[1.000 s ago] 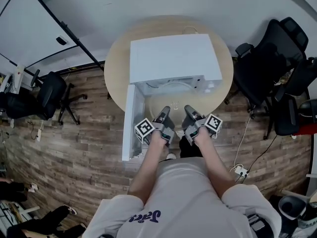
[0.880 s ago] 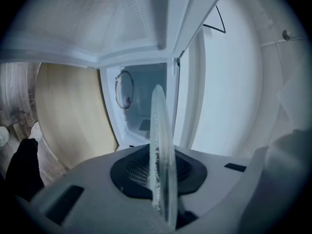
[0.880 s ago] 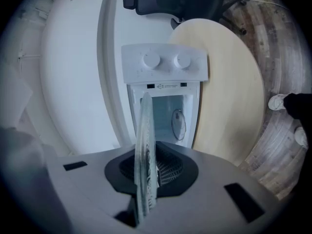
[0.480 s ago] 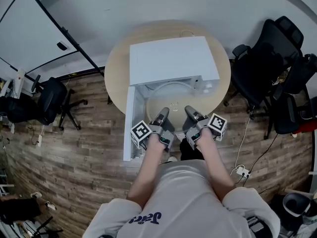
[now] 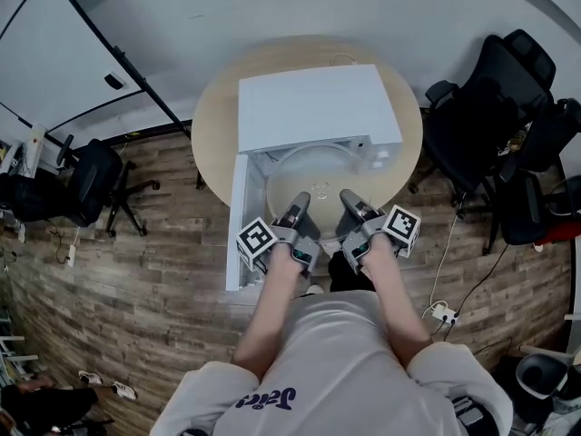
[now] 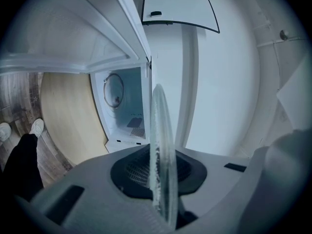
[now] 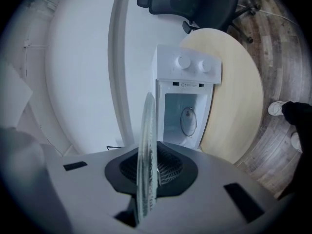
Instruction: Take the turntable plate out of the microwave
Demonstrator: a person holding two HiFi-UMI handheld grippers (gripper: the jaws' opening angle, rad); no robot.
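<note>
Standing on one round wooden surface (image 5: pixel 213 125), one white microwave (image 5: pixel 313 107) has its door (image 5: pixel 238 221) swung open at 9 o'clock. One round glass turntable plate (image 5: pixel 313 173) lies flat, face up, at the cavity's mouth. The left gripper (image 5: pixel 299 204) at 7 o'clock and the right gripper (image 5: pixel 349 200) at 5 o'clock have their jaws pinching its rim.

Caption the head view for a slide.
The left gripper and right gripper hold the turntable plate before the open microwave on a round table.
</note>
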